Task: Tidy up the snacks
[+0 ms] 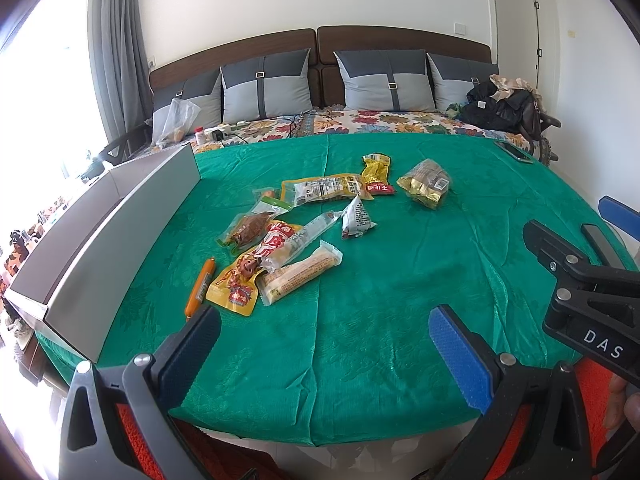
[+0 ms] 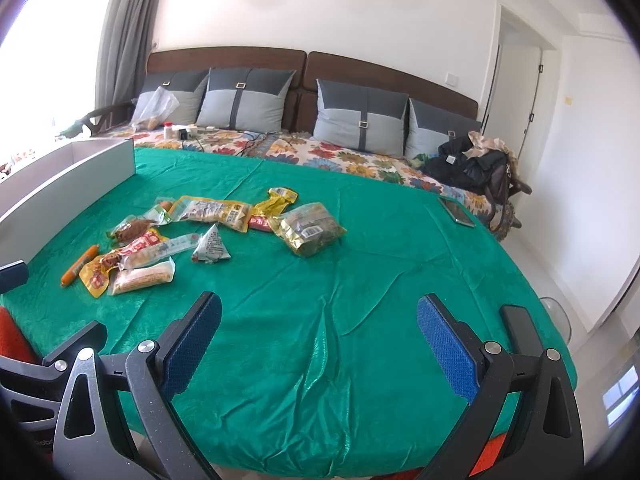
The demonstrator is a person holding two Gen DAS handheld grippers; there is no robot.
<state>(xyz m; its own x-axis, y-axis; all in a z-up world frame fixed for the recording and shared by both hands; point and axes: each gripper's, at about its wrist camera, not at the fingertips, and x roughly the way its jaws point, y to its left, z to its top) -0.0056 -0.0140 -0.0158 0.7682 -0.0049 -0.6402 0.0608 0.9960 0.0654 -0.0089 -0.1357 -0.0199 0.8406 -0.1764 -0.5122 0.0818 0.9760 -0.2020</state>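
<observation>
Both pairs of tongs, left tongs and right tongs, hang spread wide and empty over the green-clothed tabletop. Scattered snack packets lie farther back, beside a long grey open box at the left edge.

Both wrist views look low across the green table, seemingly sharing snacks.

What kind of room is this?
Most likely a bedroom at home: a padded headboard with grey pillows and a flowered bedspread, behind a table under a green cloth.
</observation>
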